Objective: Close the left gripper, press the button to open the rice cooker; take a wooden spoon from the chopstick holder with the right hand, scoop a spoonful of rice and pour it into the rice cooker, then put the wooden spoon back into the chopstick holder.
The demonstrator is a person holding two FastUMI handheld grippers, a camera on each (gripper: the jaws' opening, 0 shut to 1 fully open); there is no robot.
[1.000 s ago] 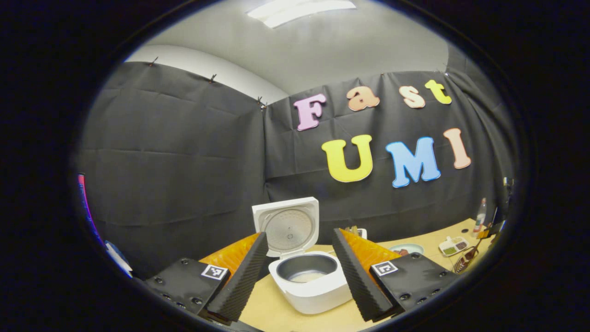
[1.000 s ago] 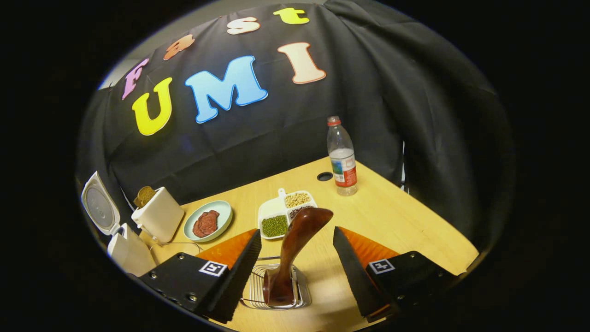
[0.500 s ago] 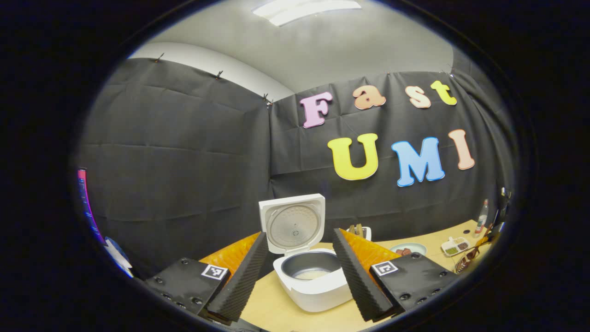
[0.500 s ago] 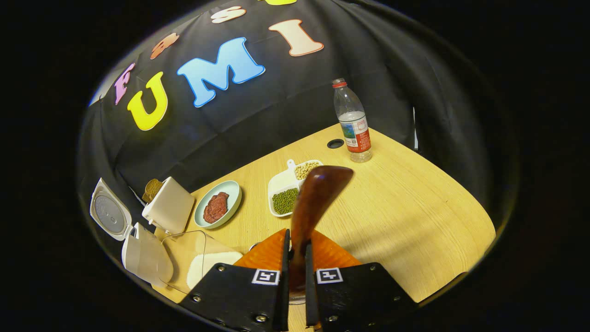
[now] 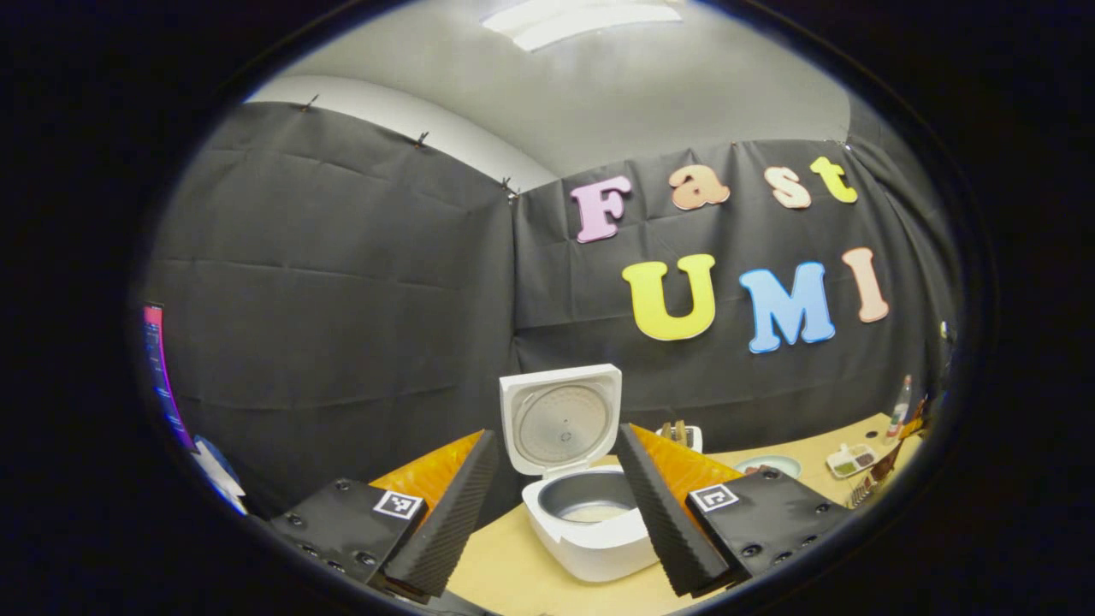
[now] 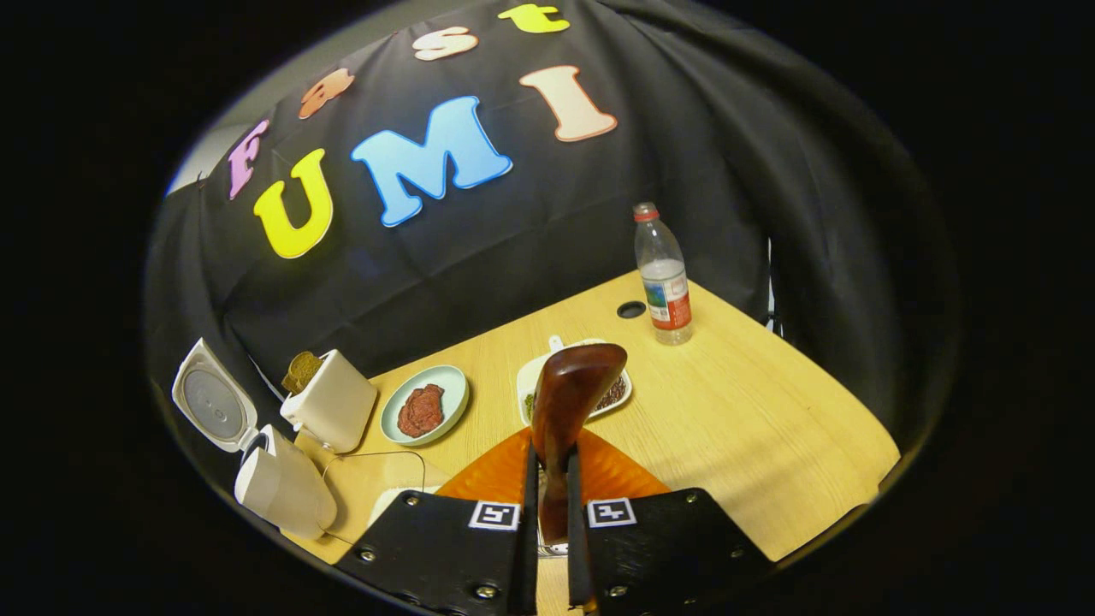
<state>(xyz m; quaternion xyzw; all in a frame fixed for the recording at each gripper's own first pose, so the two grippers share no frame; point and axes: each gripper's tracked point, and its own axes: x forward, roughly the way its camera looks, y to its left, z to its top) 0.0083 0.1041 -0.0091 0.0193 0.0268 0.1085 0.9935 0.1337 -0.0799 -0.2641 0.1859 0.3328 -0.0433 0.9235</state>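
The white rice cooker stands with its lid up, and a little white rice lies in the grey pot. My left gripper is open in front of it, holding nothing. In the right gripper view, my right gripper is shut on the handle of the dark wooden spoon, which sticks up between the fingers. A bit of the wire chopstick holder shows under the jaws. The cooker is at the far left. A clear rice container lies just left of the gripper.
On the wooden table are a white toaster with bread, a pale plate with red meat, a divided bean tray behind the spoon and a water bottle at the back. A cable hole sits beside the bottle.
The right gripper went from open around the spoon handle to shut on it, then tilted up a little. The left gripper drifted left, so the cooker now sits farther right in its view.
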